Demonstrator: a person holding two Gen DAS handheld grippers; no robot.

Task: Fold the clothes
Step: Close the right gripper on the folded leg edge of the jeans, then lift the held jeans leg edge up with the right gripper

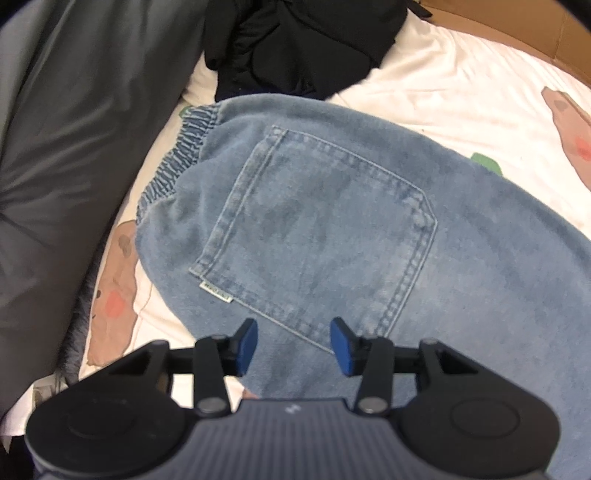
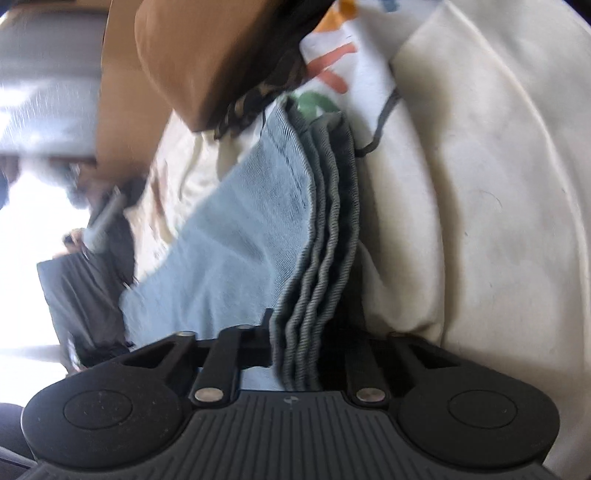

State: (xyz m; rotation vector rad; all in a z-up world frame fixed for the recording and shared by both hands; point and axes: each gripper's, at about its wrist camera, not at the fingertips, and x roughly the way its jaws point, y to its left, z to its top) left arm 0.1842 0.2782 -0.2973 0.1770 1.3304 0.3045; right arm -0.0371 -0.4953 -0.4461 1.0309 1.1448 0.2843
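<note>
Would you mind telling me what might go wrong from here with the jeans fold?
The right gripper pinches several stacked hem layers of the jeans; one might slip out when lifted. The left gripper hangs open above the back pocket, so nothing pins the waist. The black garment nearby might get caught.

A bed [image 1: 424, 85] under a white sheet printed with cartoon figures; a grey pillow [image 1: 66, 147] along its left edge, a brown headboard [image 1: 517, 29] at its far corner.
</note>
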